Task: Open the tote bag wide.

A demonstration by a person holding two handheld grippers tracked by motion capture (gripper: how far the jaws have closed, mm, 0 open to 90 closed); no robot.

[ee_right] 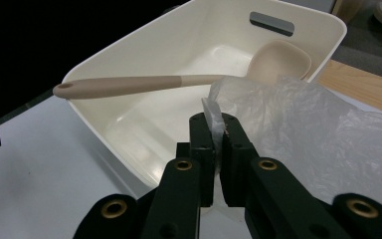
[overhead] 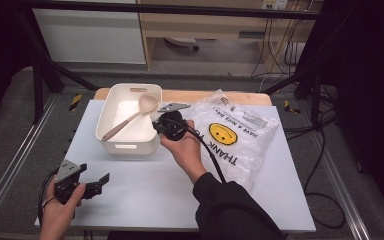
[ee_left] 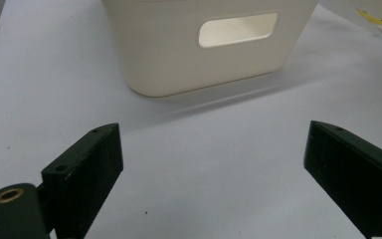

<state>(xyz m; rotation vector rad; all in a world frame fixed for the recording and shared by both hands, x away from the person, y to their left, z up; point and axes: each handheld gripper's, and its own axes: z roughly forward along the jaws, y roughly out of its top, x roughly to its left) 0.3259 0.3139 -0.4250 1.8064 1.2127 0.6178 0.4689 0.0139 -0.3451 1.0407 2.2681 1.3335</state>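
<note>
My right hand-held gripper (ee_right: 218, 130) pinches the plastic bag's (overhead: 240, 132) edge beside the white bin (overhead: 130, 117) holding a spoon (overhead: 132, 116). My left hand-held gripper (overhead: 92, 182) rests open on the bench (overhead: 145, 190).

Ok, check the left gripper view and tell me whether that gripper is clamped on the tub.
No: the left gripper has its jaws wide apart over bare table, with the cream tub standing clear beyond them.
</note>
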